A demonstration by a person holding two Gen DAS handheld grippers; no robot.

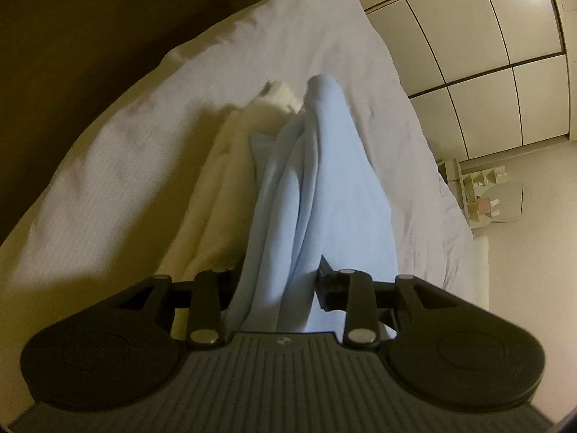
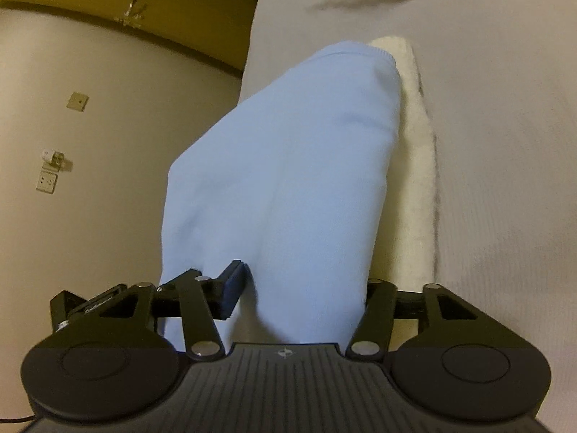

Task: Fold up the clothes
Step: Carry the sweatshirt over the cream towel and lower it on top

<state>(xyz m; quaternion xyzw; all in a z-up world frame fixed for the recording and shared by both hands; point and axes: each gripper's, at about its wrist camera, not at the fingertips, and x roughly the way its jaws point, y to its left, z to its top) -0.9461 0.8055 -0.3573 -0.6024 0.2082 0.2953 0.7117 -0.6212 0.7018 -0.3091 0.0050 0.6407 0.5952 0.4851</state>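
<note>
Left wrist view: a dark headboard (image 1: 72,36) fills the left edge, and the bed (image 1: 126,151), under a white cover, runs up the middle. On it lies a cream towel (image 1: 223,166), bunched just left of the blue garment (image 1: 324,180) and touching it. The garment hangs in long folds from the left gripper (image 1: 277,285), whose jaws are clenched on the cloth; only the right finger (image 1: 326,283) shows, the other hidden by fabric. To the right are pale wardrobe doors (image 1: 487,72), and below them a small shelf (image 1: 479,187) on the floor.

Right wrist view: a plain wall (image 2: 90,180) on the left carries a socket (image 2: 46,181) and a switch plate (image 2: 77,101). The blue garment (image 2: 288,180) rises in the middle as a broad smooth panel, gripped at its lower edge by the right gripper (image 2: 303,288); the left finger (image 2: 232,288) presses into the cloth, the other is covered. Right of the garment and touching it lies the cream towel (image 2: 414,151), on the white bed (image 2: 505,144).
</note>
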